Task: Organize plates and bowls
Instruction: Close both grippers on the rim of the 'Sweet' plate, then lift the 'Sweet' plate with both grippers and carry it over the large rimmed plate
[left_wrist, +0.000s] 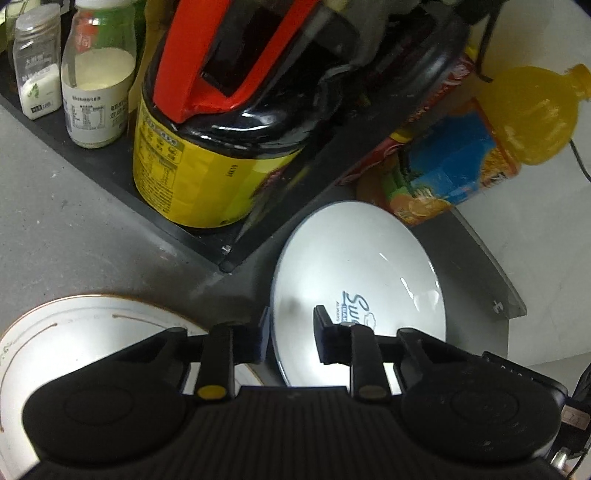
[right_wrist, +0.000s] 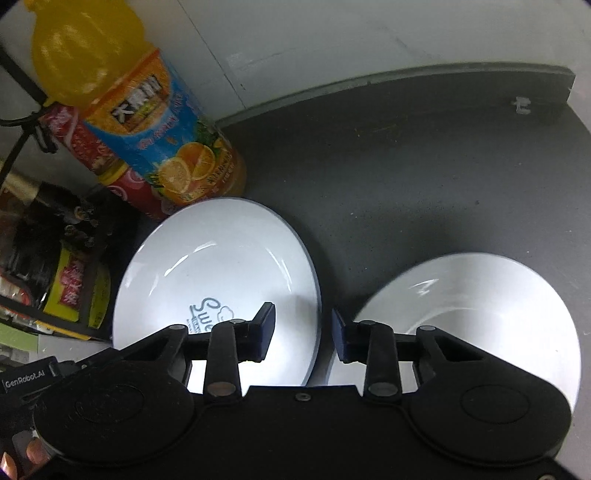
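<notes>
A white plate with a blue logo (left_wrist: 354, 266) (right_wrist: 221, 266) lies on the dark counter (right_wrist: 406, 166). My left gripper (left_wrist: 291, 338) is open, with the plate's left rim passing between its fingers. My right gripper (right_wrist: 303, 332) is also open and straddles the same plate's right rim. A white plate with a thin brown rim line (left_wrist: 74, 339) lies to the left, partly under the left gripper. To the right sits a plain white bowl (right_wrist: 480, 302), partly hidden by the right gripper.
A black tray (left_wrist: 110, 177) at the back left holds a large yellow-labelled jug (left_wrist: 207, 147), a milky bottle (left_wrist: 99, 81) and a spice jar (left_wrist: 37, 74). An orange juice bottle (right_wrist: 147, 122) and a red can (right_wrist: 92, 147) stand just behind the logo plate. A white wall (right_wrist: 332, 37) borders the counter.
</notes>
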